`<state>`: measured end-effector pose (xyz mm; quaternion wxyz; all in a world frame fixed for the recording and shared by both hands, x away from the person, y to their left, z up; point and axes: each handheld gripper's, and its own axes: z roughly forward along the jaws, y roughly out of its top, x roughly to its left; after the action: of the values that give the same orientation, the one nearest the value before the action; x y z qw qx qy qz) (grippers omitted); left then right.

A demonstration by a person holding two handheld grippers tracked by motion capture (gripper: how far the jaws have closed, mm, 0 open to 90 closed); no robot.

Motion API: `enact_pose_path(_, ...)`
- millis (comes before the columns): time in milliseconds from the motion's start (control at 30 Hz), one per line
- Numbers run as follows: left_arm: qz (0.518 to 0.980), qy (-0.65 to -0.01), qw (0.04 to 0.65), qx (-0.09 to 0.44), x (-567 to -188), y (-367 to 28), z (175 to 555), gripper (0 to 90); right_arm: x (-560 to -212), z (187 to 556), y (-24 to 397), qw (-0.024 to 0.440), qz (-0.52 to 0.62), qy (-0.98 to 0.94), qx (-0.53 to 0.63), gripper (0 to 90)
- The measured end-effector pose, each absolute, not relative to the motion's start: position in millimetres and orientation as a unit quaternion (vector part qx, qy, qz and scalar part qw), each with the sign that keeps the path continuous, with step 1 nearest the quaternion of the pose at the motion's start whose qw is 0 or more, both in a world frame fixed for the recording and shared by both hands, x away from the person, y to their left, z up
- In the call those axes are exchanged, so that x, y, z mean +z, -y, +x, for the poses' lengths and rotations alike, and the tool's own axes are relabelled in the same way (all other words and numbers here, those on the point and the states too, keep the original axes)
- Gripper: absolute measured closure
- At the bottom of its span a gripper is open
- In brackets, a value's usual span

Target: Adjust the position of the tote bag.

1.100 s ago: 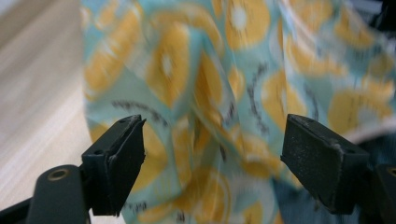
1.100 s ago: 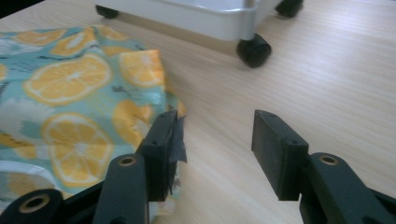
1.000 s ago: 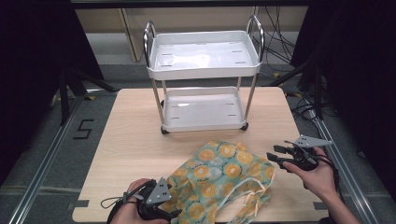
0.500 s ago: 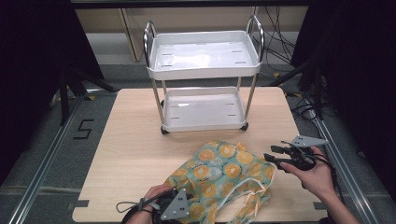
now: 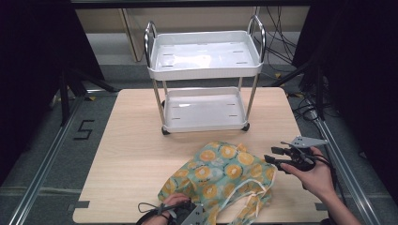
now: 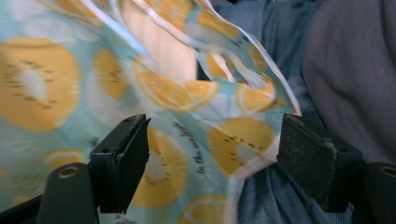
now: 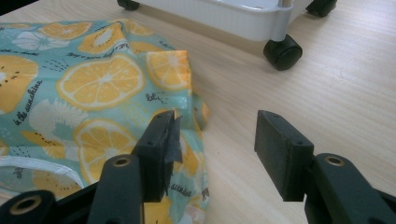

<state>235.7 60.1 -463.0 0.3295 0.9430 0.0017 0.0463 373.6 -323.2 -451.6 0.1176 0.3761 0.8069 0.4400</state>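
Observation:
A teal cloth bag [image 5: 220, 173] printed with orange and kiwi slices lies crumpled on the wooden table [image 5: 136, 140], near its front edge. My left gripper [image 5: 196, 214] is at the bag's front left corner. In the left gripper view its jaws stand wide, having just been opening, and the bag [image 6: 42, 84] with its white-trimmed edge lies loose between them [image 6: 212, 140], unpinched. My right gripper [image 5: 274, 157] is open at the bag's right edge. In the right gripper view [image 7: 217, 135], one jaw hangs over the bag [image 7: 93, 84] and the other over bare wood.
A white two-shelf cart [image 5: 204, 61] with chrome posts stands on the table behind the bag; its lower tray [image 7: 233, 16] and a black caster [image 7: 282, 51] are just beyond my right gripper. The person's blue trousers [image 6: 275, 205] lie past the table's front edge.
My left gripper has slid right along the table's front edge and now sits against the bag's front corner. The right gripper and the bag have stayed put.

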Motion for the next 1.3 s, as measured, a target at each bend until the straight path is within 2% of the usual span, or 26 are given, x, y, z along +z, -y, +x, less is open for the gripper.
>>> enact_pose_path(233,0.945,0.016,0.327,0.027,-469.5,-55.1,230.1,18.6,-451.6,373.3,322.7,0.124,0.375,-0.808,0.438,48.8)
enact_pose_path(367,0.946,0.017,0.321,0.036,-472.5,-53.5,229.8,20.9,-451.3,372.9,322.5,0.118,0.375,-0.810,0.435,48.8)
enact_pose_path(467,0.949,0.023,0.311,0.051,-476.0,-51.8,230.1,32.4,-451.4,373.6,322.6,0.122,0.371,-0.810,0.438,48.8)
enact_pose_path(600,0.947,0.014,0.317,0.056,-474.3,-54.3,234.7,53.6,-451.6,373.1,322.5,0.121,0.371,-0.810,0.437,48.9)
enact_pose_path(833,0.947,-0.002,0.314,0.072,-472.9,-59.9,241.1,76.4,-451.4,372.5,321.6,0.116,0.375,-0.810,0.436,48.9)
enact_pose_path(1233,0.947,-0.015,0.317,0.044,-475.2,-58.2,238.8,89.2,-452.1,373.2,321.5,0.122,0.368,-0.809,0.442,48.8)
enact_pose_path(1300,0.947,-0.021,0.318,0.045,-474.8,-59.4,239.8,89.4,-451.0,371.8,320.7,0.110,0.378,-0.805,0.443,48.8)
